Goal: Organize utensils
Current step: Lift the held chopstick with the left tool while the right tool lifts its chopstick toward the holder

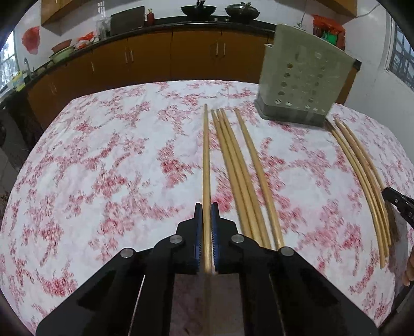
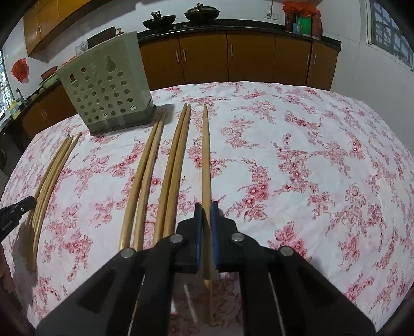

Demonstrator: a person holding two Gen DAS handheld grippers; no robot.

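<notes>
Your left tongs (image 1: 206, 210) are closed on a single chopstick (image 1: 206, 160), its shaft pinched between the blue pads (image 1: 198, 232) and running straight up the middle of the left wrist frame toward the far side of the bench (image 1: 103, 168). Just to the right of it in that frame lies a tight bundle of chopsticks (image 1: 234, 165), touching one another, with one more chopstick (image 1: 256, 165) lying just beside the bundle. Further right, well apart from these, a second bundle (image 1: 362, 168) curves down the right side of the frame, and the tip of your right tongs (image 1: 397, 200) shows at the right edge beside it.

Your right tongs (image 2: 206, 210) are likewise closed on one chopstick (image 2: 206, 155), which stands in the centre of the right wrist frame; its near end pokes out below the pads. Left of it lie two pairs of chopsticks, one pair (image 2: 176, 160) near the held stick and another pair (image 2: 145, 175) further left. At the far left of the frame sits the other bundle (image 2: 49, 175), with the tip of your left tongs (image 2: 18, 206) touching or just beside it; you cannot tell which.

The pale green holder (image 2: 106, 90), its wall full of round holes, stands upright on the bench in the upper left of the right wrist frame and the upper right of the left wrist frame, beyond the far tips of the chopsticks. The bench wears a white cloth (image 2: 310, 155) with red flowers. Behind it run brown cabinets (image 2: 233, 59) with two dark pans (image 2: 181, 15) on top.
</notes>
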